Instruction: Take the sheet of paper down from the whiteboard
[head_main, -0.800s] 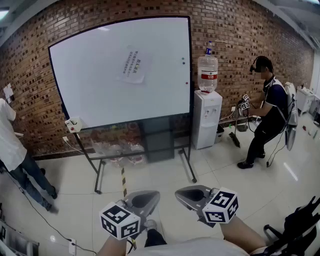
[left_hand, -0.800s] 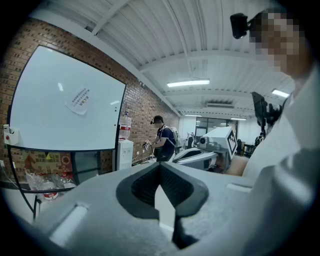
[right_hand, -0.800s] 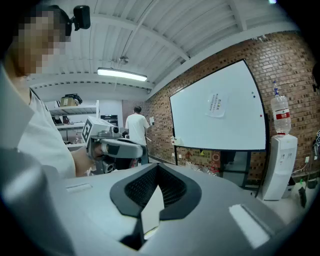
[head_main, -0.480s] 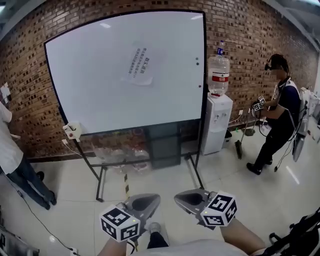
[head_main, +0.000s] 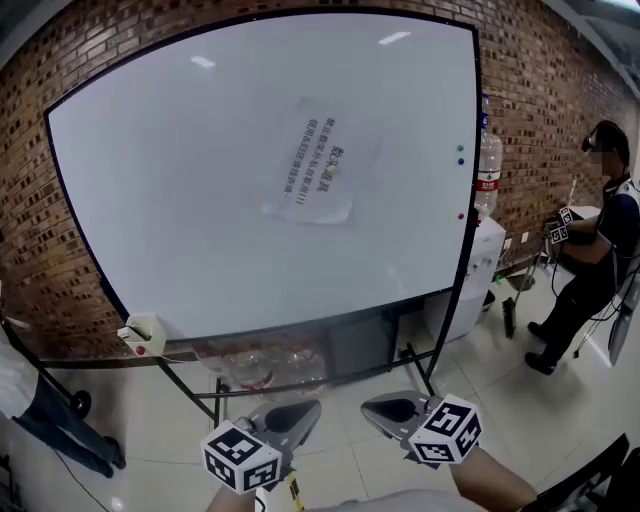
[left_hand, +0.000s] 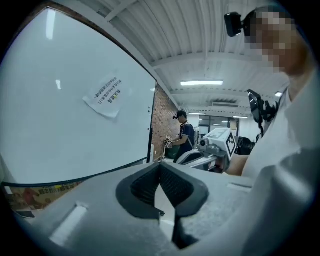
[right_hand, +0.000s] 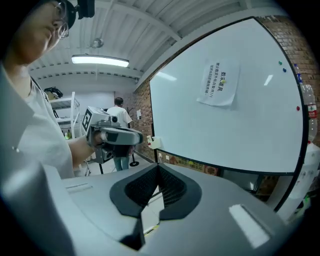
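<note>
Open floor (head_main: 345, 450) before whiteboard (head_main: 180, 220), stand legs (head_main: 437, 360) low, water dispenser (head_main: 482, 262) right (person (head_main: 600, 240) beyond)

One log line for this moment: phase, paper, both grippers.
phase: pre-reach, facing whiteboard | sheet of paper: on board, untouched | left gripper: shut, empty | right gripper: shut, empty

Sheet of paper (head_main: 322, 165) fixed on whiteboard (head_main: 190, 210), brick wall (head_main: 530, 110) behind whiteboard, water dispenser (head_main: 487, 255) stood right of whiteboard
</note>
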